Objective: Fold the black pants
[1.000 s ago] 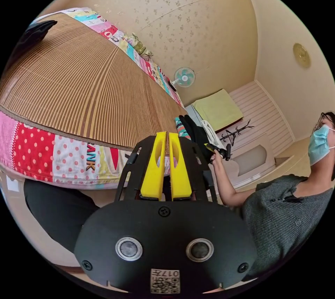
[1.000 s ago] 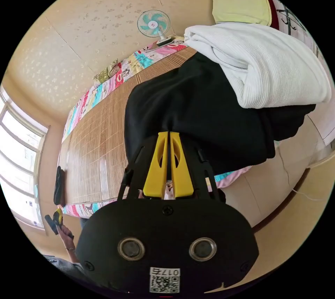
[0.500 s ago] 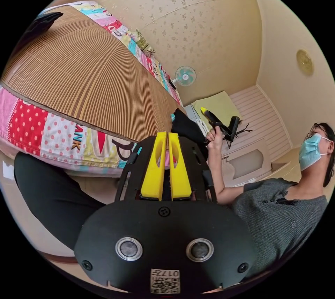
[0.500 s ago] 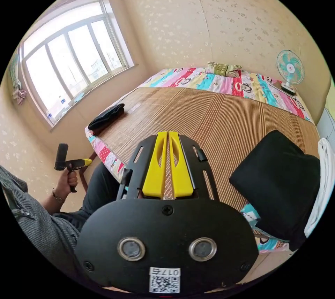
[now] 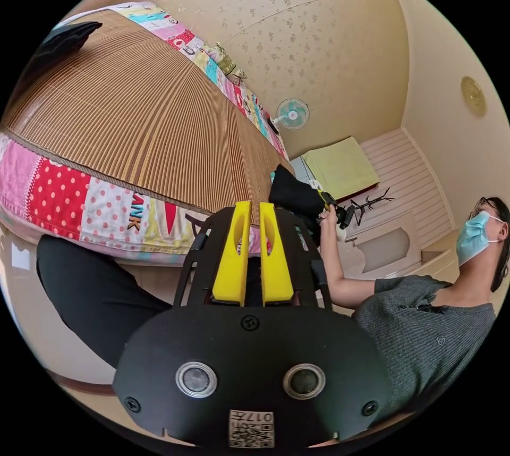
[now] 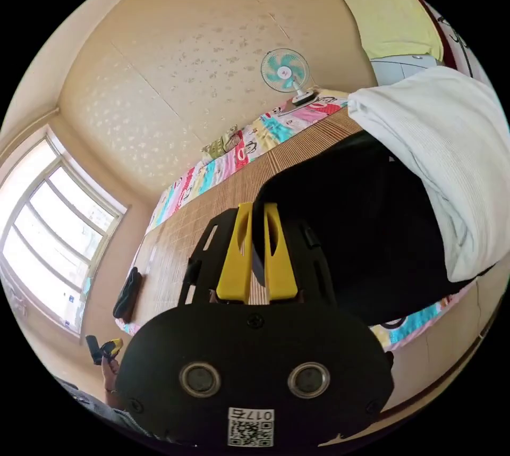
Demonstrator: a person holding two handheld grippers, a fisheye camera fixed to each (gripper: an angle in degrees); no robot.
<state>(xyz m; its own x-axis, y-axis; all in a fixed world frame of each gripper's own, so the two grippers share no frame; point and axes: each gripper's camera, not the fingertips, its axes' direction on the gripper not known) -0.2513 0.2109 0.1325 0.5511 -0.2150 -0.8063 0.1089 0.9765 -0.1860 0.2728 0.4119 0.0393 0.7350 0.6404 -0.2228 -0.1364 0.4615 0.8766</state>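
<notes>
The black pants (image 6: pixel 361 227) lie folded at the corner of the bamboo mat (image 6: pixel 212 211), under a folded white garment (image 6: pixel 441 158). My right gripper (image 6: pixel 257 206) is at the near corner of the pants, its yellow jaws closed on a dark fold of them. In the left gripper view the pants (image 5: pixel 295 195) are a small dark heap at the bed's edge, with a hand holding the right gripper (image 5: pixel 332 206) against them. My left gripper (image 5: pixel 254 205) hangs beside the bed, jaws a narrow gap apart with nothing between them. The right gripper view shows it (image 6: pixel 106 347) low down in the person's hand.
Another folded black garment (image 5: pixel 64 39) sits at the mat's far corner by the window. A patchwork quilt (image 5: pixel 106 206) covers the bed, with a fan (image 6: pixel 284 70) at its head. A person in a grey top (image 5: pixel 425 328) sits beside the bed.
The right gripper view swung out over the bed and back to the pile, and its jaws now hold the black fold. The left jaws have parted slightly.
</notes>
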